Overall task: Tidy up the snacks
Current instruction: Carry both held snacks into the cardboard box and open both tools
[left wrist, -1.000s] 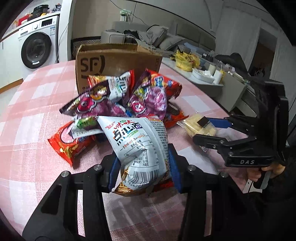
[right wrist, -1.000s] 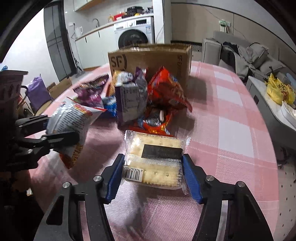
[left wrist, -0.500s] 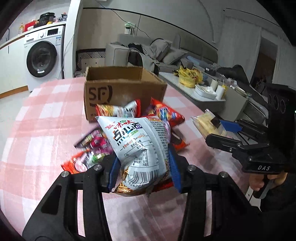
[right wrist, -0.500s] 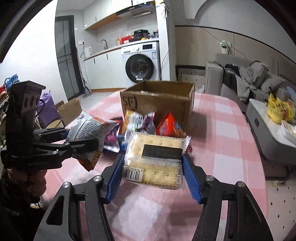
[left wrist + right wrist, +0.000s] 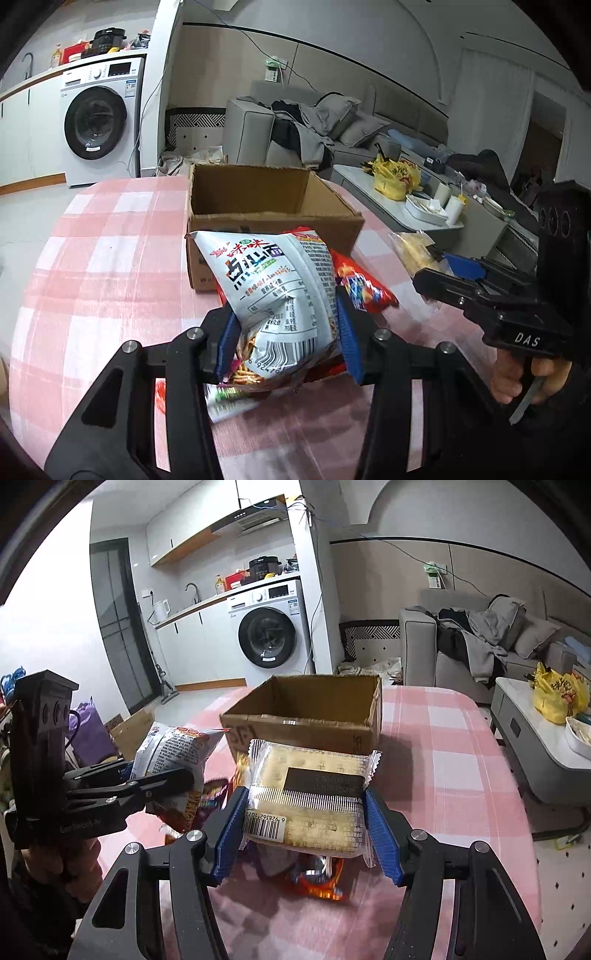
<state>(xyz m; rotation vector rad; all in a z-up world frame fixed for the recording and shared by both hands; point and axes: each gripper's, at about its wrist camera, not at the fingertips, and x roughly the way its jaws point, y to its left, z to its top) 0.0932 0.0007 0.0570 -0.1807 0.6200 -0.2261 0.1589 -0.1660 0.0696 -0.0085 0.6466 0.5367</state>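
Note:
My left gripper [image 5: 286, 343] is shut on a white noodle snack bag [image 5: 273, 291], held up above the pink checked table [image 5: 110, 258]. My right gripper [image 5: 306, 834] is shut on a clear-wrapped cracker pack [image 5: 310, 794], also lifted. An open brown cardboard box [image 5: 266, 206] stands just beyond both, its inside bare as far as I see. A red snack bag [image 5: 362, 288] peeks out behind the noodle bag. In the right wrist view the left gripper [image 5: 177, 775] with its bag [image 5: 173, 746] is at the left; the box [image 5: 306, 709] is ahead.
More snack packets [image 5: 317, 882] lie on the table under the held items, mostly hidden. A washing machine [image 5: 96, 125], a grey sofa [image 5: 303, 125] and a low white table [image 5: 413, 195] with a yellow bag stand beyond. A person's hand [image 5: 532, 376] grips the right tool's handle.
Both grippers have risen with their packs, and the snack pile has dropped low in both views. The box's open top now shows from above.

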